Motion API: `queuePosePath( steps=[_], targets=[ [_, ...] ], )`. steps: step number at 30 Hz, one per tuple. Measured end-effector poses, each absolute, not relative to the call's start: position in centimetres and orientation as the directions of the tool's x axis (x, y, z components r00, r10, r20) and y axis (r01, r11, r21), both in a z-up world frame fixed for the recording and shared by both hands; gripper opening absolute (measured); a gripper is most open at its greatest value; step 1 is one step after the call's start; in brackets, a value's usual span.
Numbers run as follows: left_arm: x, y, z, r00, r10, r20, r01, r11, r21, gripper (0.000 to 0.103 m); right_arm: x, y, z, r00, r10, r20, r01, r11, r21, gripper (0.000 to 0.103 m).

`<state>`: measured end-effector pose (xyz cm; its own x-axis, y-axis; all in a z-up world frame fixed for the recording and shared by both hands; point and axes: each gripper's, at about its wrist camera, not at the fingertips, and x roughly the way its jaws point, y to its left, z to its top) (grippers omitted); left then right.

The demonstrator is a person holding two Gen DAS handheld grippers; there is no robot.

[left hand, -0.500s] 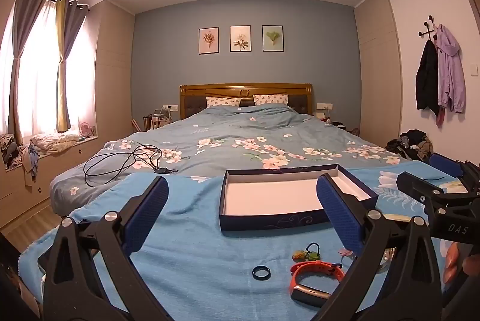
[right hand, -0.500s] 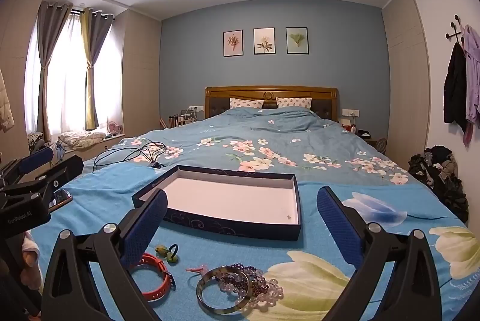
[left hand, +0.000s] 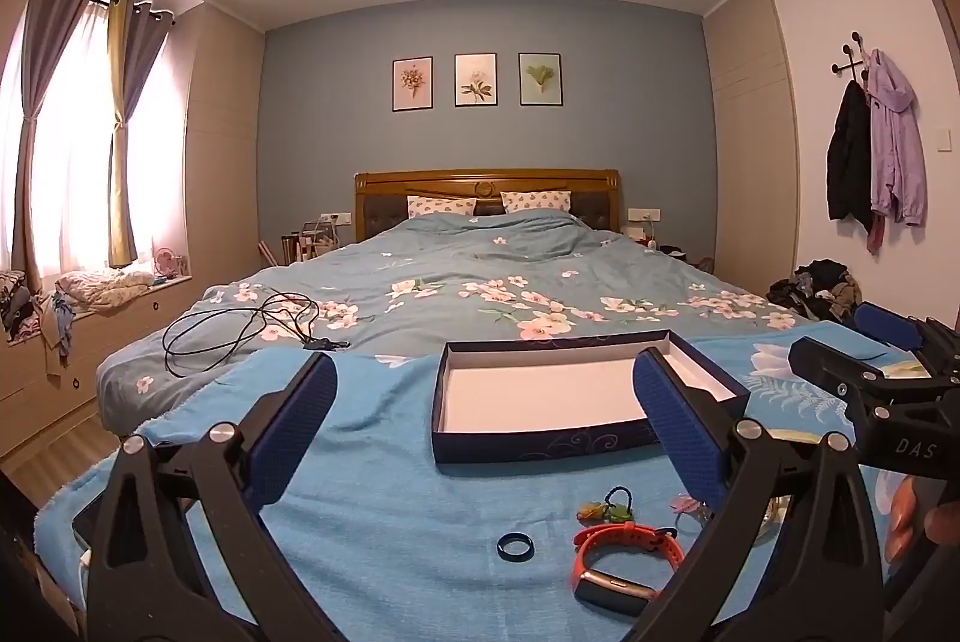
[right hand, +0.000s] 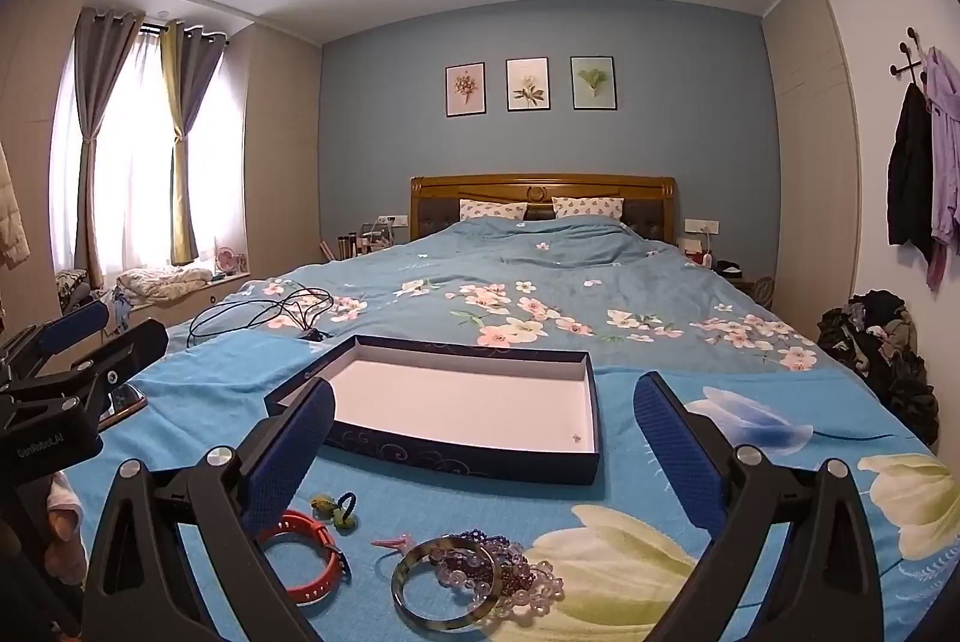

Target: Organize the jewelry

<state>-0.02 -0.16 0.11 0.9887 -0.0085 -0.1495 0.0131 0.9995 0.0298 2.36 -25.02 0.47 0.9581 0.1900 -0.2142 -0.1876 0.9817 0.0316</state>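
A shallow dark-blue box (left hand: 540, 441) with a bare white inside lies open on the blue blanket (left hand: 390, 492). In front of it lie a dark ring (left hand: 515, 546), an orange wristband (left hand: 627, 552), a green-yellow hair tie (left hand: 606, 507) and a pink clip (left hand: 683, 504). The right wrist view adds a mottled bangle (right hand: 414, 606) and beaded bracelets (right hand: 516, 576) beside the wristband (right hand: 306, 558). My left gripper (left hand: 485, 372) hangs open above the ring side, holding nothing. My right gripper (right hand: 485, 393) is open too, above the bangle, facing the box (right hand: 468, 456).
A black cable (left hand: 240, 330) is coiled on the floral duvet to the far left of the box. A phone (right hand: 123, 402) lies at the blanket's left edge. Clothes are piled on the floor (right hand: 876, 348) at the right of the bed.
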Motion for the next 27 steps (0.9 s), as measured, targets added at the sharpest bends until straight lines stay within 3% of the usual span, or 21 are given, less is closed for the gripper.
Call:
queuePosePath(
  steps=[27],
  targets=[
    [-0.66, -0.49, 0.91, 0.990, -0.016, -0.141, 0.020, 0.999, 0.029, 0.097, 2.44, -25.16, 0.73, 0.960, 0.193, -0.203, -0.191, 0.981, 0.030, 0.097]
  ],
)
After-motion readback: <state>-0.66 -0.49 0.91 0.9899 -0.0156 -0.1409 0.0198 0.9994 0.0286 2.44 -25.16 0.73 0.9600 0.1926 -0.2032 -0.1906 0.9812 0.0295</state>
